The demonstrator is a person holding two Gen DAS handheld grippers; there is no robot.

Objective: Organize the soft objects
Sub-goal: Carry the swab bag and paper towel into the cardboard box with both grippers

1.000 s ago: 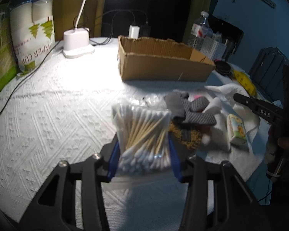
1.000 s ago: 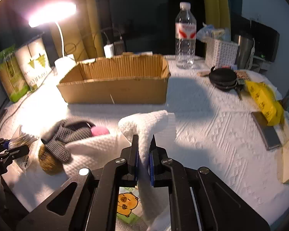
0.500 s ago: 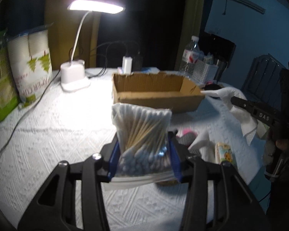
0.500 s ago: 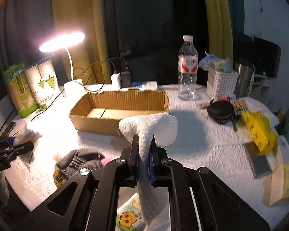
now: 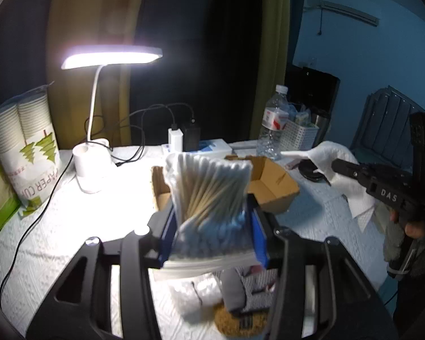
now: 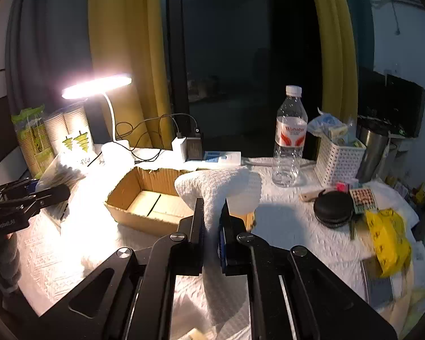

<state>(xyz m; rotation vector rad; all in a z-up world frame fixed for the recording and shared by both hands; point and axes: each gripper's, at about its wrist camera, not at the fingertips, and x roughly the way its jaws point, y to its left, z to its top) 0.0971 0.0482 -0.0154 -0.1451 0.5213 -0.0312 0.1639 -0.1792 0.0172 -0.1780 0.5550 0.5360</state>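
Observation:
My left gripper [image 5: 212, 226] is shut on a clear bag of cotton swabs [image 5: 209, 192] and holds it up in the air, in front of the open cardboard box [image 5: 277, 187]. My right gripper [image 6: 212, 226] is shut on a white towel [image 6: 218, 187] that droops over its fingers, raised near the box [image 6: 144, 198]. The right gripper with the towel [image 5: 334, 158] shows at the right of the left wrist view. The left gripper with the swab bag [image 6: 59, 175] shows at the left of the right wrist view. Grey socks [image 5: 249, 289] and a brown scrubber [image 5: 238, 323] lie on the table below.
A lit desk lamp [image 5: 93, 167], a paper cup pack [image 5: 28, 153], chargers and cables stand at the back left. A water bottle [image 6: 289, 138], white basket [image 6: 337, 158], black round case [image 6: 334, 206] and yellow bag [image 6: 388, 235] sit at the right.
Both grippers have risen well above the table with their loads and moved toward the cardboard box. The socks and scrubber stayed on the table.

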